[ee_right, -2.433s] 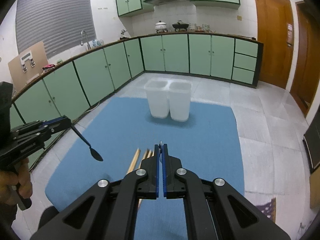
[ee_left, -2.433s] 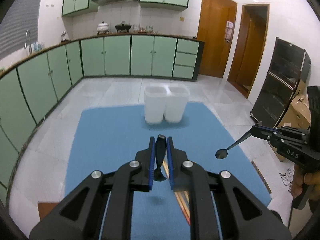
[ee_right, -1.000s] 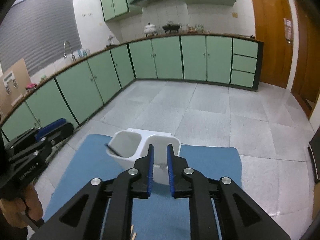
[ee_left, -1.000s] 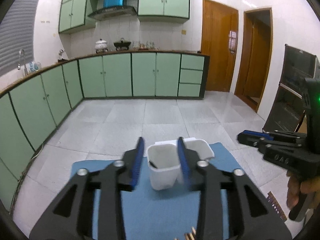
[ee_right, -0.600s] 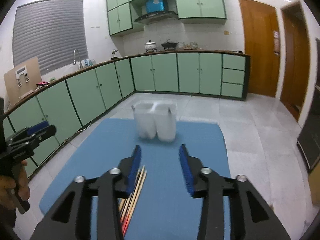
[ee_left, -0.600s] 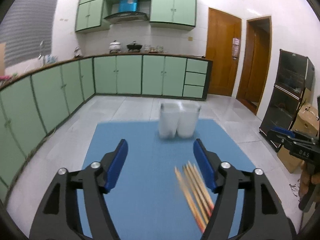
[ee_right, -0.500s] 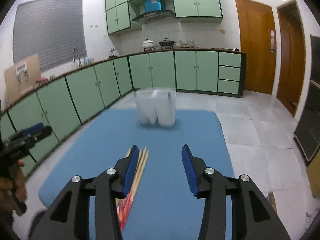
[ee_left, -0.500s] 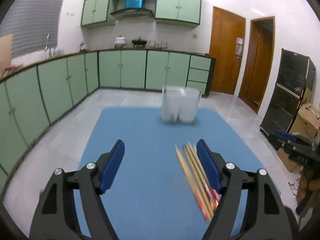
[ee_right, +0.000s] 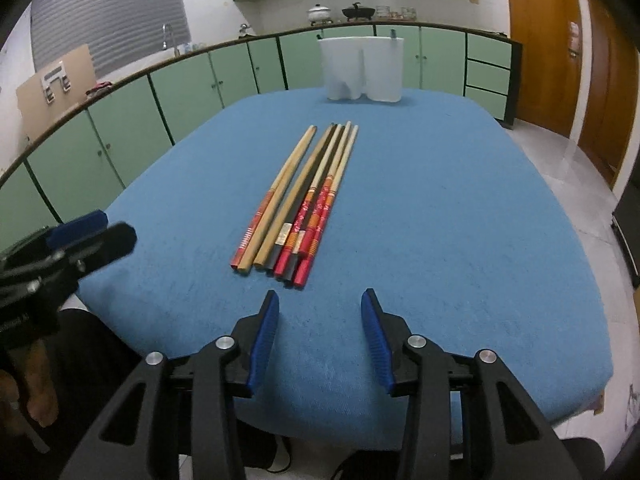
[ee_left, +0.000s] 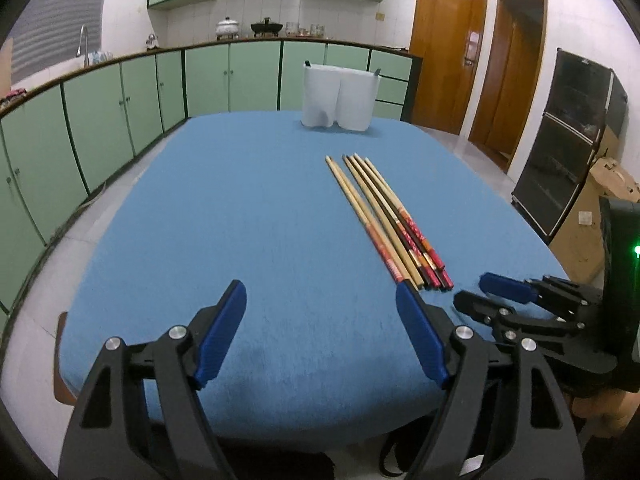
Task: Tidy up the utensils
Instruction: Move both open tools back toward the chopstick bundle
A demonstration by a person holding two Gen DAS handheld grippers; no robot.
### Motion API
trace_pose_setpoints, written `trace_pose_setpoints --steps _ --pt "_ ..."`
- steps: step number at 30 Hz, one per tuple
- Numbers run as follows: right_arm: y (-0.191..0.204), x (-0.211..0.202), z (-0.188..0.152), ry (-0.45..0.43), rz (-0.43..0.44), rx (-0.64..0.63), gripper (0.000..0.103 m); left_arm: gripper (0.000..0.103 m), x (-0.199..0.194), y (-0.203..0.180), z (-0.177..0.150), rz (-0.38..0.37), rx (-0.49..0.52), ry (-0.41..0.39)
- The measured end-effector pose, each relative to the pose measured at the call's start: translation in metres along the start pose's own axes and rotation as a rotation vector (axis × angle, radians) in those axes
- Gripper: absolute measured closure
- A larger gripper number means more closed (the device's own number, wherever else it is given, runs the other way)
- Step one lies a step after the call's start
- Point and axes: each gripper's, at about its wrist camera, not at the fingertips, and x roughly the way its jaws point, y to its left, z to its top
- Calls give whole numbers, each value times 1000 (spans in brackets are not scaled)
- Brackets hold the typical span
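Observation:
Several wooden chopsticks, some with red ends, lie side by side on the blue tablecloth. A white twin-compartment holder stands at the far edge, with a dark handle tip poking out of each side. My left gripper is open wide over the near edge, left of the chopsticks' near ends, holding nothing. My right gripper hovers just short of those ends. Its jaws are closing with nothing between them.
Green kitchen cabinets curve round the left and back. Wooden doors and a black cabinet with a cardboard box stand on the right. A person's hand holds the left gripper's handle.
Both grippers have pulled back from the white holder to the near edge and sunk lower. Their jaws have opened, and the spoons they held are now in the holder.

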Motion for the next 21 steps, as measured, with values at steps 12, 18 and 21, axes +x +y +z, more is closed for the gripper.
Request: trace_pose_setpoints --steps 12,18,21 --pt "-16 11 14 -13 -42 -15 66 28 39 -36 -10 18 111 74" --pt "-19 11 13 -12 -28 -14 65 28 54 -38 -10 38 117 99" --pt "-20 12 15 -13 -23 -7 65 28 56 -39 -9 30 111 97"
